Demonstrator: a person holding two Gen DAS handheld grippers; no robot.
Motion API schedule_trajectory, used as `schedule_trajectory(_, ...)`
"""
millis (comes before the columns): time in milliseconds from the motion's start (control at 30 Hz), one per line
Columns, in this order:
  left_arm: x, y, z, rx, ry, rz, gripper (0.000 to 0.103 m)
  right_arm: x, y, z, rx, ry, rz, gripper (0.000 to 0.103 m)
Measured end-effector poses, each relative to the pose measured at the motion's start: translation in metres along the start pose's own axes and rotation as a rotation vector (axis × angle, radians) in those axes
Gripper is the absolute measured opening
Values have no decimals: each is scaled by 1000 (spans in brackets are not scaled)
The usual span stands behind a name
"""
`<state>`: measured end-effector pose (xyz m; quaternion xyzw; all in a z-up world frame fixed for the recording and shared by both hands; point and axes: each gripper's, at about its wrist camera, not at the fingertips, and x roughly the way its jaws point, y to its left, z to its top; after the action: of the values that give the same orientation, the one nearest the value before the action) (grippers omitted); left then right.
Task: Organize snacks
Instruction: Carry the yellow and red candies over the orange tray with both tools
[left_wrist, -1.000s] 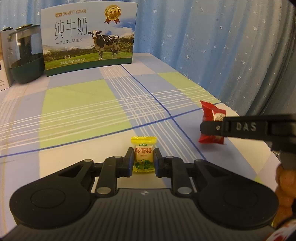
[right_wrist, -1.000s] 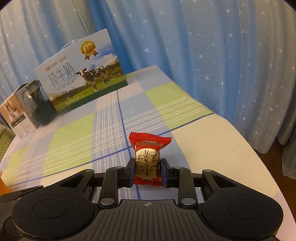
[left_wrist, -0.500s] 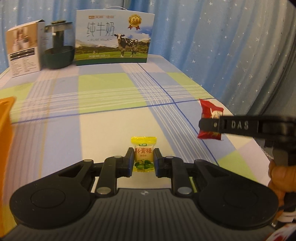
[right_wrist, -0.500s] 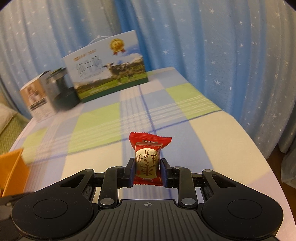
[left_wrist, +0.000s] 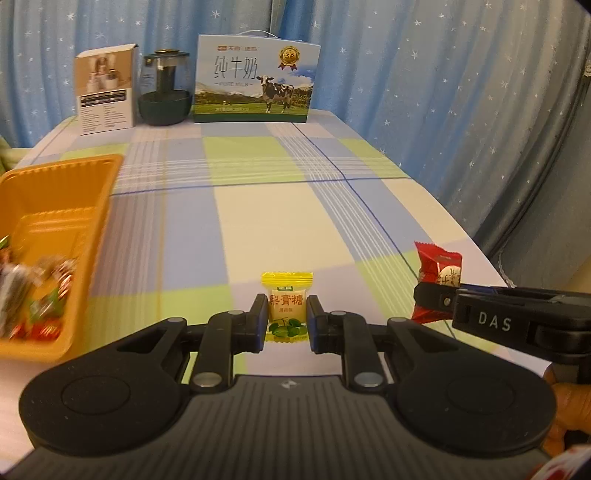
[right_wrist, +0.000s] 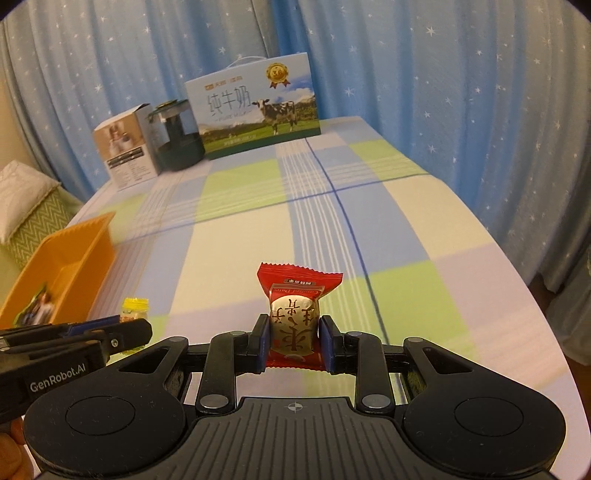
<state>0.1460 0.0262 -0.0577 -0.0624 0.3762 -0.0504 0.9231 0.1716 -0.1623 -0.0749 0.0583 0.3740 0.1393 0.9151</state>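
Yellow candy (left_wrist: 287, 307) sits clamped upright in the jaws of the left gripper (left_wrist: 286, 323), carried above a checked counter (left_wrist: 280, 218), while the right gripper (right_wrist: 293, 341) beside it has its jaws closed on a red candy (right_wrist: 295, 314). Both sweets are off the surface, each pinched at the middle of its wrapper with the crimped ends sticking out above and below.

An orange bin (left_wrist: 79, 206), its near end already holding a blurred heap of wrapped snacks, stands at the left of the counter, just beside the left gripper and further from the right one. A milk carton (left_wrist: 255, 83), a dark kettle (left_wrist: 165, 92) and a small box (left_wrist: 104, 90) line the far edge against a starred blue curtain.

With the job being to gather the snacks, the bin looks to be where both sweets are headed, and the risks lie in the drop. The grippers travel close side by side, so they could knock together if both reach for the bin at once. A release made short of the rim would leave a sweet on the cloth; the right gripper has the longer reach across. Slick wrappers held only by a pinch might also slip or twist free on the way.
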Motion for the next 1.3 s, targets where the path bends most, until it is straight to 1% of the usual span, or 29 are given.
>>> schedule_trajectory(300,-58,7,-26,-16,-15,14,19,-46,29,-31,-44,9,26,29)
schedule_trajectory(467,-83,12,-34,-25,-30,29,19,-60,48,-41,-76,7,59,29)
schedule_trajectory(667,-106,26,-42,-41,-43,59,19,-68,70,-43,-110,0,96,29)
schedule_trajectory(933,-125,48,-47,-72,-57,94,19,-70,91,-43,-134,-4,131,29)
schedule_trajectory(1300,-133,67,-49,-99,-62,117,19,-67,114,-42,-162,3,170,29)
